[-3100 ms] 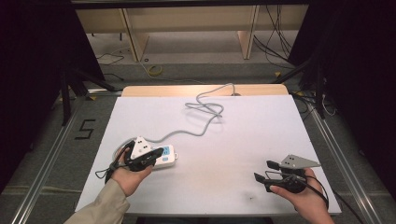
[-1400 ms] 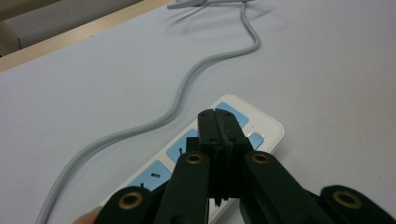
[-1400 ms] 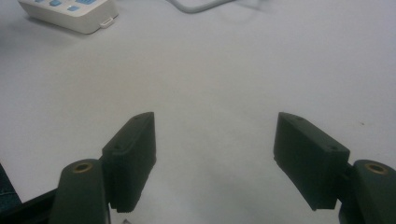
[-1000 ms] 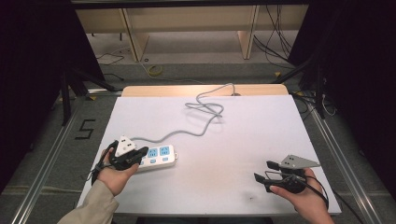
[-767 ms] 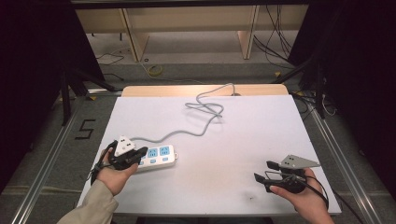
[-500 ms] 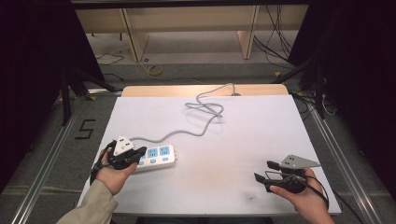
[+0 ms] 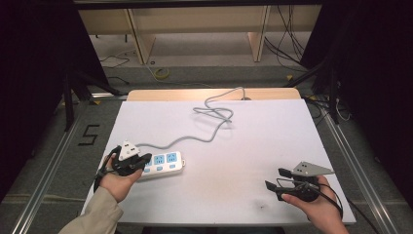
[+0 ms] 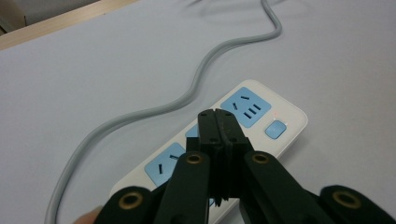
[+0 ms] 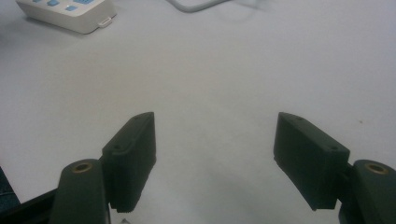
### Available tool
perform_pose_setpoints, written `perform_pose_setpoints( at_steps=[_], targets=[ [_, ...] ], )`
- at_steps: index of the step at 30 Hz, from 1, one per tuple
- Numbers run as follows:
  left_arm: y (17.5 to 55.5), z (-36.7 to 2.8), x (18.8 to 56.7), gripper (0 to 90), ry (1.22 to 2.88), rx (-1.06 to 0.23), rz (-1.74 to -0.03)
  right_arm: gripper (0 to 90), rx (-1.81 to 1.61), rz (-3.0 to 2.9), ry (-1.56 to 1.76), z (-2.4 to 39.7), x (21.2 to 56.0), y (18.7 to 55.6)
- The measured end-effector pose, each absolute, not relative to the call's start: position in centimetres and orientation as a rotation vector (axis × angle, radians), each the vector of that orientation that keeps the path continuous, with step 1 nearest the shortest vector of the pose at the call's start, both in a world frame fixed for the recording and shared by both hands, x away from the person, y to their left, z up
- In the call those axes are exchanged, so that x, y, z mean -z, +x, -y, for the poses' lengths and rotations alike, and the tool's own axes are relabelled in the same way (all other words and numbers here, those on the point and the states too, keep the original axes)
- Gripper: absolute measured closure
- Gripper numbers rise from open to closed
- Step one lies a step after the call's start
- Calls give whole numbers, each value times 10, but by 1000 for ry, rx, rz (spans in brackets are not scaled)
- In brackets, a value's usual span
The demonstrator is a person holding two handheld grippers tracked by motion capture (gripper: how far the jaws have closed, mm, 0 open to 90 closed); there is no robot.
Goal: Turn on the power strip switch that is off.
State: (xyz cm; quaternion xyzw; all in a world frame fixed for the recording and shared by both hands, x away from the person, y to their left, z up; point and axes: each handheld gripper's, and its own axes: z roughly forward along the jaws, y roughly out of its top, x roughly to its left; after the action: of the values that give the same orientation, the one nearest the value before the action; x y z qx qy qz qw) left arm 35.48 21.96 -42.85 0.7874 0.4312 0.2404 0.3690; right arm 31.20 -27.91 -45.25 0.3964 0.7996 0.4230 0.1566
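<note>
White power strip (image 7: 159,165) lying at the table's (image 7: 253,146) near-left, long axis roughly left–right, its grey cord (image 7: 209,117) trailing toward the far edge. Left gripper (image 8: 219,126), jaws pressed together on nothing, hovers over the strip's middle sockets. Right gripper (image 7: 276,178), jaws spread wide and empty, rests well apart at near-right. The left hand is plainly nearer.

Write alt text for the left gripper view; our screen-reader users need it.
The left gripper, its two black jaws pressed together with nothing between them, is poised over a white power strip with blue sockets and a blue switch. The strip lies on a white table, and its grey cable snakes away across it.
</note>
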Motion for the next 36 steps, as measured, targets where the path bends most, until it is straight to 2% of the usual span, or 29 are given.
perform_pose_setpoints(
  at_steps=[36],
  targets=[
    [365,-207,436,899,2135,-540,-1104,303,-1207,-2297,1133,279,453,312]
  ],
)
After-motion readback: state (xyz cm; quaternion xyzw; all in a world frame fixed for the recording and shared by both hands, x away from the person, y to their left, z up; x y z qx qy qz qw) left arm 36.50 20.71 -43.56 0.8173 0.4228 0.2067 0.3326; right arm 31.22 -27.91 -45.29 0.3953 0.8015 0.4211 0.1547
